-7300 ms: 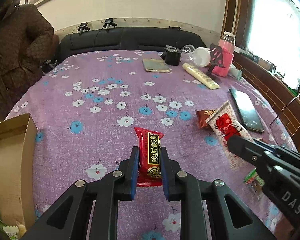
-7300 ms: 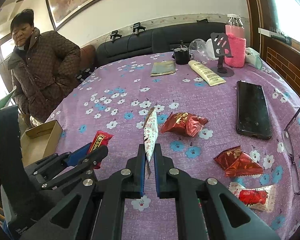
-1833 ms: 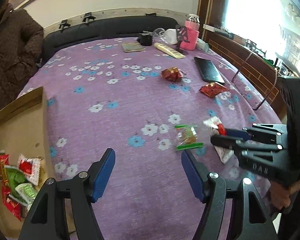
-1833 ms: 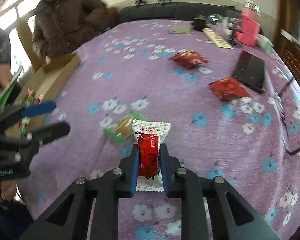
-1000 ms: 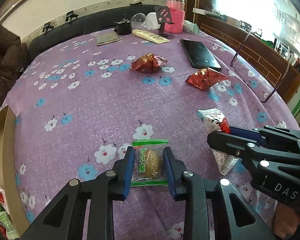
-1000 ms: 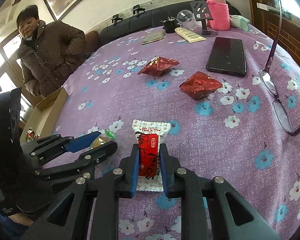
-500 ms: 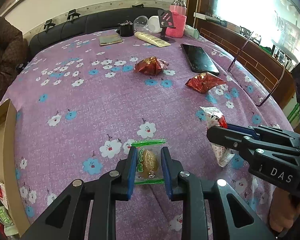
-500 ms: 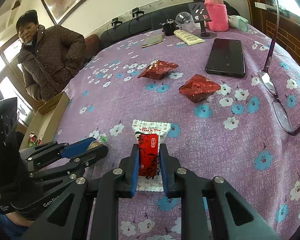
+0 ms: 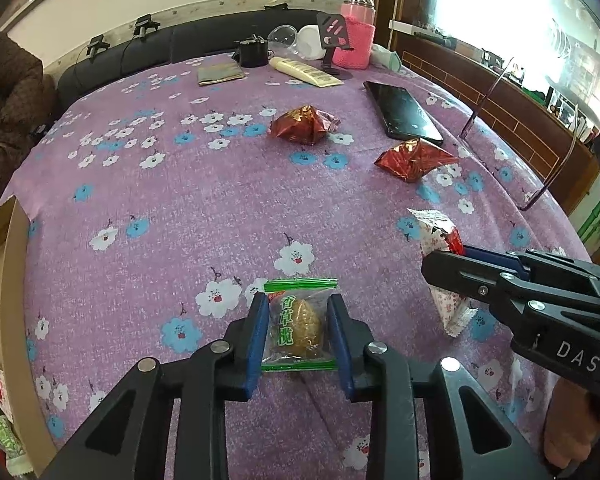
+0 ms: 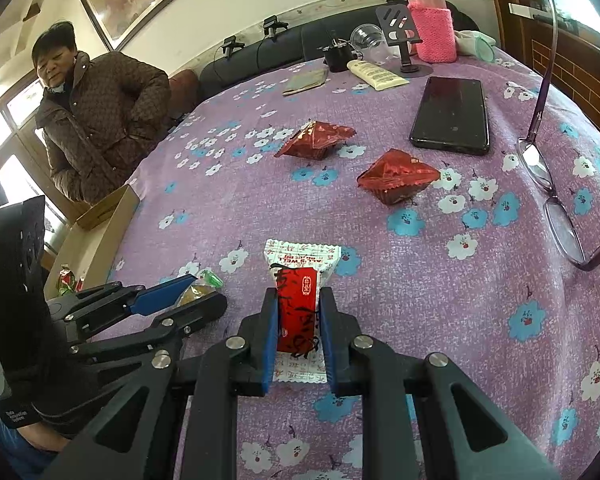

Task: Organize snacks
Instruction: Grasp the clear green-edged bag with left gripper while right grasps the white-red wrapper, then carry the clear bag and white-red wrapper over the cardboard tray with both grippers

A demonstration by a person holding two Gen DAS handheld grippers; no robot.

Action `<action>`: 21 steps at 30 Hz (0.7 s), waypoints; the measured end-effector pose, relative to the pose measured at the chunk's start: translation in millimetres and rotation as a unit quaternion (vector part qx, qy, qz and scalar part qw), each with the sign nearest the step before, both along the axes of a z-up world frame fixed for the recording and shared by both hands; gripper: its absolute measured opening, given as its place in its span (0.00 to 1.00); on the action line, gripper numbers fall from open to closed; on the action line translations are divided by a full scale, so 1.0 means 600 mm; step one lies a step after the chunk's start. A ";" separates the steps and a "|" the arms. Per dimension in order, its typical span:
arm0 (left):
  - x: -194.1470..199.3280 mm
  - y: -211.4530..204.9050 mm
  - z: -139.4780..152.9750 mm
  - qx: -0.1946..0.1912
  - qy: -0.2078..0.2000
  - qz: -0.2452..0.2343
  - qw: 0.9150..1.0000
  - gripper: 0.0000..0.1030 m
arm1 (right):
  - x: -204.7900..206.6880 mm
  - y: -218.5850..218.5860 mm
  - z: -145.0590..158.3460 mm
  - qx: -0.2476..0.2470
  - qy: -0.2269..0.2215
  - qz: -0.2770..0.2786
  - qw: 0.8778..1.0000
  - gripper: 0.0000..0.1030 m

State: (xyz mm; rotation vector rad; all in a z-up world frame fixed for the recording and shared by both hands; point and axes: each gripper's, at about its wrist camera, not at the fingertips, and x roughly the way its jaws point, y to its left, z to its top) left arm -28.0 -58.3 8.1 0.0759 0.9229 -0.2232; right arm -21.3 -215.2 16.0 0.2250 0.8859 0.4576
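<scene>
A clear green-edged snack packet (image 9: 298,324) sits between the blue pads of my left gripper (image 9: 298,300). Its jaws are opening slightly, but both pads still touch the wrapper's sides. My right gripper (image 10: 298,296) is shut on a white packet with a red label (image 10: 300,264), held just above the purple flowered cloth (image 10: 380,320). In the left wrist view the right gripper (image 9: 444,258) holds that packet (image 9: 436,236) at the right. The right wrist view shows the left gripper (image 10: 208,292) at the left. Two red foil snacks (image 9: 302,124) (image 9: 414,158) lie farther back.
An open cardboard box (image 10: 100,232) with several snacks inside stands off the table's left edge. A phone (image 10: 452,114) and glasses (image 10: 548,184) lie at the right. Bottle, tube and phone stand crowd the far edge. A person in a brown jacket (image 10: 100,120) stands behind the box.
The left gripper came in open, closed around the green packet, squeezed it, and now stands slightly wider. The right gripper has kept its packet throughout the last second, barely moving.
</scene>
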 end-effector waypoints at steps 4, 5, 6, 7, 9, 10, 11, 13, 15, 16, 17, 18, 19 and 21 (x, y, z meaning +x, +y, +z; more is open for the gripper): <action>-0.004 0.001 0.007 -0.005 -0.007 0.001 1.000 0.24 | 0.000 -0.001 0.001 0.001 -0.001 -0.003 1.000 0.18; -0.005 0.002 0.007 -0.006 -0.007 0.001 1.000 0.23 | 0.000 -0.001 0.001 0.001 -0.001 -0.003 1.000 0.18; -0.005 0.004 0.008 -0.009 -0.006 0.002 1.000 0.23 | 0.000 -0.001 0.001 0.001 -0.001 -0.004 1.000 0.18; -0.005 0.005 0.008 -0.012 -0.005 0.003 1.000 0.23 | -0.001 -0.002 0.001 0.001 -0.001 -0.004 1.000 0.18; -0.005 0.008 0.009 -0.016 -0.005 0.004 1.000 0.22 | 0.000 -0.003 0.001 0.001 -0.001 -0.006 1.000 0.18; -0.005 0.009 0.010 -0.017 -0.006 0.005 1.000 0.22 | 0.000 -0.003 0.001 0.001 -0.001 -0.007 1.000 0.18; -0.006 0.011 0.011 -0.019 -0.007 0.007 1.000 0.22 | -0.001 -0.003 0.001 0.001 -0.001 -0.007 1.000 0.18; -0.004 0.015 0.012 -0.025 -0.006 0.009 1.000 0.21 | 0.000 -0.004 0.001 0.001 0.000 -0.008 1.000 0.18; -0.004 0.020 0.013 -0.032 -0.005 0.012 0.999 0.21 | 0.000 -0.005 0.001 0.002 0.000 -0.010 1.000 0.18; -0.004 0.022 0.014 -0.035 -0.005 0.013 0.999 0.21 | 0.000 -0.005 0.000 0.002 0.000 -0.010 1.000 0.18; -0.004 0.024 0.015 -0.034 -0.007 0.015 0.999 0.21 | 0.000 -0.005 0.000 0.001 0.001 -0.011 1.000 0.18; -0.004 0.025 0.016 -0.033 -0.009 0.018 0.999 0.21 | 0.000 -0.005 0.001 0.001 0.000 -0.012 1.000 0.18; -0.004 0.029 0.016 -0.037 -0.008 0.020 0.999 0.21 | 0.000 -0.005 0.001 0.001 0.000 -0.012 1.000 0.18; -0.003 0.034 0.017 -0.042 -0.008 0.024 0.999 0.21 | 0.000 -0.005 0.000 0.000 0.000 -0.014 1.000 0.18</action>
